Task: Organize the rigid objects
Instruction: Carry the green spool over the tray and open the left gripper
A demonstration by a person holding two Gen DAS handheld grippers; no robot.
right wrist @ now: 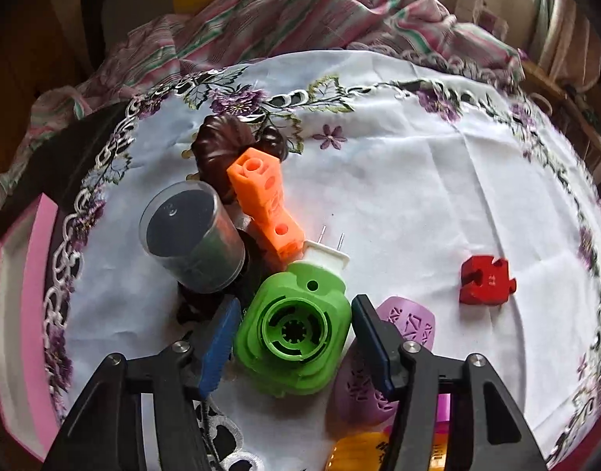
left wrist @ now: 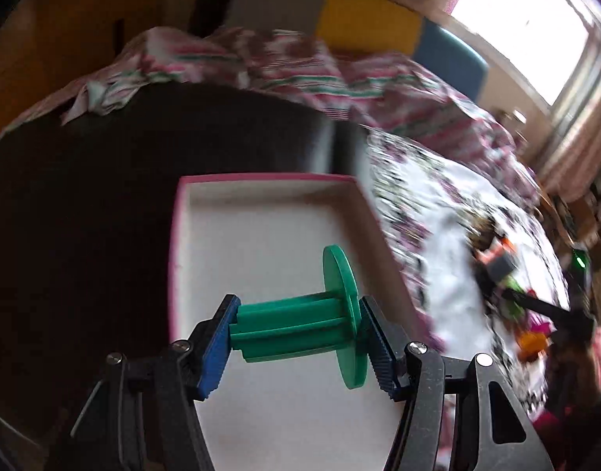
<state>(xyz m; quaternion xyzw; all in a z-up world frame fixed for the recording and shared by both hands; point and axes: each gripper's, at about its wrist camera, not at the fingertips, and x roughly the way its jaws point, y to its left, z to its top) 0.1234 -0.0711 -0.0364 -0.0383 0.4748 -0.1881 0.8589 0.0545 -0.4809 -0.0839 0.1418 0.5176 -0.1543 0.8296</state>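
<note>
Left claw [left wrist: 298,347] clamps a green spool [left wrist: 300,324] above the pink-rimmed white box [left wrist: 261,227]. Right claw [right wrist: 294,339] straddles, open, a green plug-in device [right wrist: 296,337] on the cloth-covered desk [right wrist: 418,196].

Dark table [left wrist: 84,204] under a white embroidered cloth [right wrist: 398,180], striped fabric [right wrist: 300,11] bunched at the far edge, pink-rimmed tray [left wrist: 261,212] resting at the left.

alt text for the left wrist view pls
The left gripper clamps a green spool-shaped plastic part sideways above a shallow white box with a pink rim. To its right, blurred, lies a floral cloth with small colourful objects.
</note>
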